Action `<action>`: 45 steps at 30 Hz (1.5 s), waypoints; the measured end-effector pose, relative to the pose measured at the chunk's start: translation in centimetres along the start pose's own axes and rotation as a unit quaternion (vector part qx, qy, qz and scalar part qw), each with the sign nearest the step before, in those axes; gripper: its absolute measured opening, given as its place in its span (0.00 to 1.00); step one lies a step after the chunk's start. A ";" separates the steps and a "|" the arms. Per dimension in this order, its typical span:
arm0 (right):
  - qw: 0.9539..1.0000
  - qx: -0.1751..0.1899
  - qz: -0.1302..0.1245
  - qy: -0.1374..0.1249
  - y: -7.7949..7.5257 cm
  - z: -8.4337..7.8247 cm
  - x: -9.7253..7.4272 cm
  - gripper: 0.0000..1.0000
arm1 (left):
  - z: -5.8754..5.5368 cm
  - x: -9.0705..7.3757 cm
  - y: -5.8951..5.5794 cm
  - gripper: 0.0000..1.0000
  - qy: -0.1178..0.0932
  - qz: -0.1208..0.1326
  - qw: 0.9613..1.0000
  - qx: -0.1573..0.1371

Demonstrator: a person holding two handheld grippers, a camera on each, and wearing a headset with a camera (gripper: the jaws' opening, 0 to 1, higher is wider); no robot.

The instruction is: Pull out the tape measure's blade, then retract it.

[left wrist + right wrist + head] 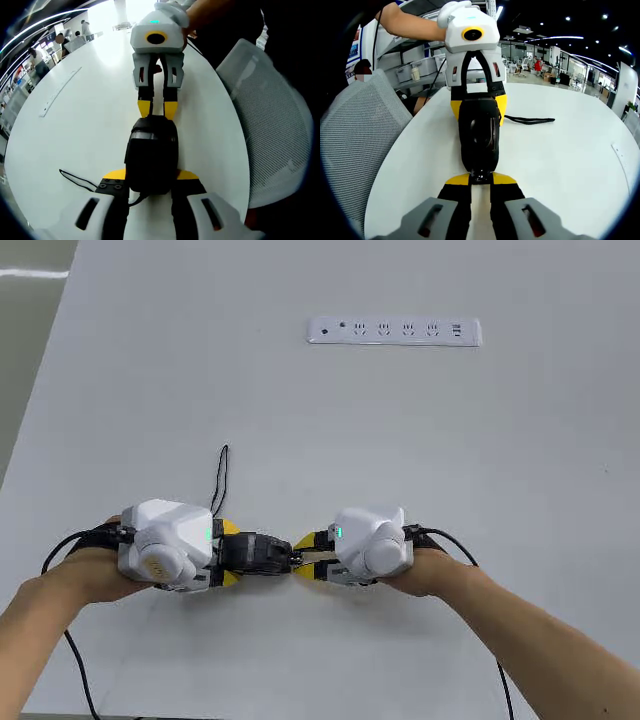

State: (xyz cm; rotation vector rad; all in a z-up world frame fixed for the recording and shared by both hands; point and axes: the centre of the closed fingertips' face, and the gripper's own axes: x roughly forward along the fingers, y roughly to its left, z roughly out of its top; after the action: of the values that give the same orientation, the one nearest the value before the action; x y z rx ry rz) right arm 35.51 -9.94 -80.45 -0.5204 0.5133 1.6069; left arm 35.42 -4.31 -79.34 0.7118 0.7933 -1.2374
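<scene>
Left and right on the tape, right by my edge of the white table

My left hand-held gripper is clamped on the chunky black tape measure. My right hand-held gripper is pinched narrow on the small dark end hook, which sits right at the case mouth. The table's near edge is close under my hands, with a grey mesh chair back just past it. There's plenty of bare top ahead. A thin black wrist strap trails beside the case, and a white power strip lies well apart, far across.
</scene>
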 end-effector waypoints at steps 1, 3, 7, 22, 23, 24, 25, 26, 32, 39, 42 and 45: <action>1.000 0.000 0.000 0.000 0.0 0.0 0.0 0.11 | 0.0 0.0 0.0 0.29 0.000 0.000 1.000 0.001; 1.000 0.000 0.000 0.000 0.0 0.0 0.0 0.11 | -0.1 0.0 0.0 0.29 0.000 0.000 1.000 0.000; 1.000 0.002 0.001 0.000 0.0 0.0 -0.1 0.11 | -0.1 0.0 0.0 0.29 0.000 0.000 1.000 0.000; 1.000 0.001 -0.001 0.003 -0.1 -0.2 -0.6 0.11 | 0.1 0.0 0.1 0.29 -0.005 -0.002 1.000 -0.004; 1.000 0.000 -0.002 0.002 -0.1 -0.2 -0.6 0.11 | 0.1 0.0 0.1 0.29 -0.005 -0.002 1.000 -0.004; 1.000 0.001 -0.002 0.002 -0.1 -0.2 -0.7 0.11 | 0.1 -0.1 0.1 0.29 -0.005 -0.002 1.000 -0.004; 1.000 0.001 -0.001 0.002 -0.1 -0.2 -0.7 0.11 | 0.1 -0.1 0.1 0.29 -0.004 -0.002 1.000 -0.003; 1.000 0.004 -0.001 0.002 -0.1 -0.2 -0.7 0.11 | 0.1 -0.1 0.1 0.29 -0.003 -0.002 1.000 -0.003; 1.000 0.004 -0.001 0.001 -0.1 -0.3 -0.9 0.11 | 0.1 -0.1 0.1 0.29 -0.004 -0.003 1.000 -0.003; 1.000 0.006 0.000 0.001 -0.1 -0.3 -1.0 0.11 | 0.0 -0.1 0.2 0.29 -0.005 -0.004 1.000 -0.006; 1.000 0.006 0.000 0.001 -0.1 -0.4 -1.1 0.11 | -0.1 0.0 0.2 0.29 -0.005 -0.004 1.000 -0.007; 1.000 0.007 0.001 0.002 -0.1 -0.5 -1.2 0.11 | -0.1 0.0 0.2 0.29 -0.004 -0.004 1.000 -0.007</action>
State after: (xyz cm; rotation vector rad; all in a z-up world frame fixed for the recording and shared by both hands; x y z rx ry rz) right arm 35.76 -11.18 -80.10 -0.5139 0.5275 1.6032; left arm 35.60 -4.18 -79.36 0.6936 0.7982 -1.2400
